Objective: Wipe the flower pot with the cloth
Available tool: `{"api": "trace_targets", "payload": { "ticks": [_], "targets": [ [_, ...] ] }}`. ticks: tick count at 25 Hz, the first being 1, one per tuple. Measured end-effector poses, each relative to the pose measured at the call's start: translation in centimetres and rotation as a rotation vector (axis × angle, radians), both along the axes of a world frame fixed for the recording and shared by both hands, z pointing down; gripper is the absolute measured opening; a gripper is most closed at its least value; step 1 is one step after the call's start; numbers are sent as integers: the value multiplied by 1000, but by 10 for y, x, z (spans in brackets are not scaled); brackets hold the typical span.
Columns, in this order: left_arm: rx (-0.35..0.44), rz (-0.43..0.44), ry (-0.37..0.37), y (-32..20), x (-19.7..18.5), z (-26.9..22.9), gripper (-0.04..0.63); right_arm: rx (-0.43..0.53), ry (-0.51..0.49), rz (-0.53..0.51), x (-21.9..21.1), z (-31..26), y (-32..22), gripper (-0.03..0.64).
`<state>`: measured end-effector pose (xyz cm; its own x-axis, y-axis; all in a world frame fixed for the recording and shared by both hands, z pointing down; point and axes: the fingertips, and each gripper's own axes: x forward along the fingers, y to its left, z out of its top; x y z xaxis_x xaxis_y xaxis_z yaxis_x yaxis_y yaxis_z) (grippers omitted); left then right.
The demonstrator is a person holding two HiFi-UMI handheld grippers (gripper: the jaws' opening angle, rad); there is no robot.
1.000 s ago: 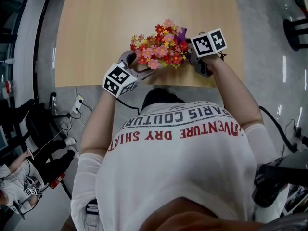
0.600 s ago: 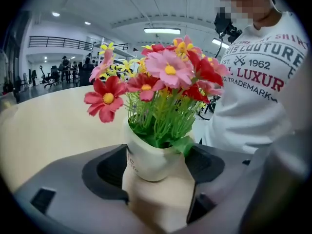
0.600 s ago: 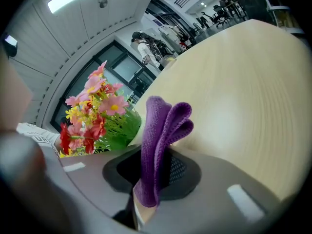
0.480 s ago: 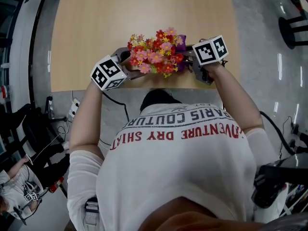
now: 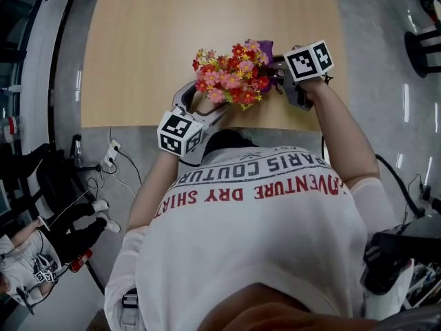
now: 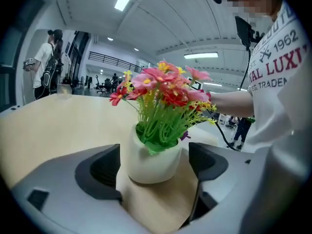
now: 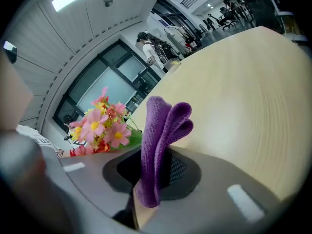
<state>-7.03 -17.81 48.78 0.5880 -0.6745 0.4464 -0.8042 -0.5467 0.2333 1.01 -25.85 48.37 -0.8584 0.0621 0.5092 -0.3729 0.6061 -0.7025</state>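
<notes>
A white flower pot [image 6: 151, 157] with red, pink and yellow artificial flowers [image 5: 233, 74] stands on the wooden table [image 5: 172, 33] near its front edge. My left gripper [image 6: 153, 162] straddles the pot from the near-left side. Its jaws are opening: the pot sits between the pads and a gap shows at the right pad [image 6: 207, 162]. My right gripper [image 7: 156, 172] is shut on a folded purple cloth [image 7: 161, 135], which sticks up from the jaws. In the head view that cloth [image 5: 265, 47] is just right of the flowers, beside the pot, which the flowers hide there.
The table's front edge [image 5: 138, 125] runs just under both grippers. On the floor to the left lie a power strip and cables [image 5: 110, 154], and a seated person [image 5: 27, 254] is at the lower left. A dark stool [image 5: 424, 47] stands to the right.
The left gripper's marker cube has swung back toward the table's front edge and rolled, and its jaws stand wider round the pot. The right gripper with the cloth has kept still.
</notes>
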Motion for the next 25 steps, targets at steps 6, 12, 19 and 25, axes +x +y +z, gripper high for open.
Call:
{"api": "trace_targets", "payload": {
  "ticks": [6,12,19,25],
  "targets": [
    [1,-120,-4,-1,12,12,431,-37,-15,-80,-16,-3,3,58],
    [6,-120,-13,-14,9,12,428,-70,21,-73,-19,13,-8,57],
    [27,-90,-1,-7,10,6,419,-49,122,-14,-18,35,-10,57],
    [29,-44,5,-4,5,3,417,-62,92,0,-17,30,-8,58]
  ]
}}
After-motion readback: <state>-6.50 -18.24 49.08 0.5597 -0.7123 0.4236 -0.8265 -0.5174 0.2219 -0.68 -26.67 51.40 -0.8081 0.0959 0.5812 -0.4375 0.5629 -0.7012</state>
